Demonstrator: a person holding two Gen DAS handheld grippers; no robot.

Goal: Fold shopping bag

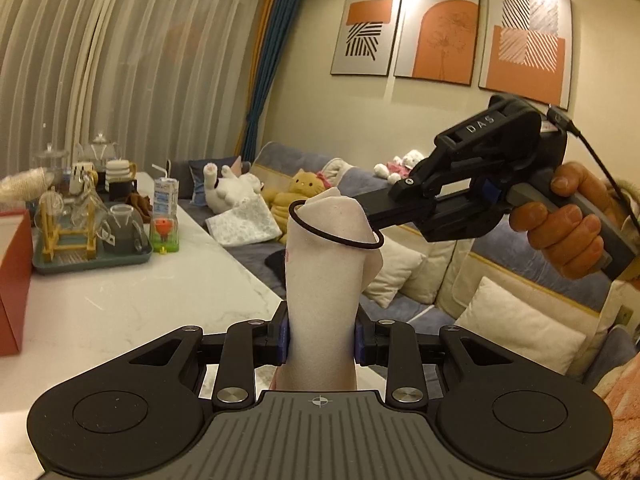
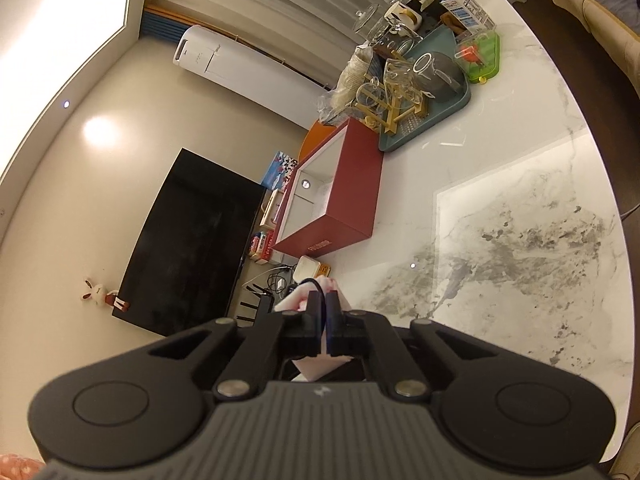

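Both grippers are busy up in the air: the left gripper [image 1: 321,340] is clamped around the lower part of the rolled-up shopping bag [image 1: 325,280], holding the pale bundle upright, while the right gripper [image 1: 374,222] reaches in from the side, its jaws pinched shut on a black elastic band [image 1: 336,230] looped around the top of the roll. In the right wrist view the right gripper's fingers [image 2: 314,312] press together with the band and a bit of pinkish cloth caught between them. My read is that the folding is done and the band is being worked down over the bundle to secure it. Doing it well likely means keeping the left grip firm so the roll doesn't unwind, and drawing the band down evenly so it doesn't snap off the tip. Below sits a white marble table [image 2: 520,208], carrying a red box [image 2: 340,200], a green tray [image 1: 92,258] of glassware and a milk carton [image 1: 165,198]. Beyond, a sofa [image 1: 500,276] with cushions and plush toys, sheer curtains, and three framed prints.
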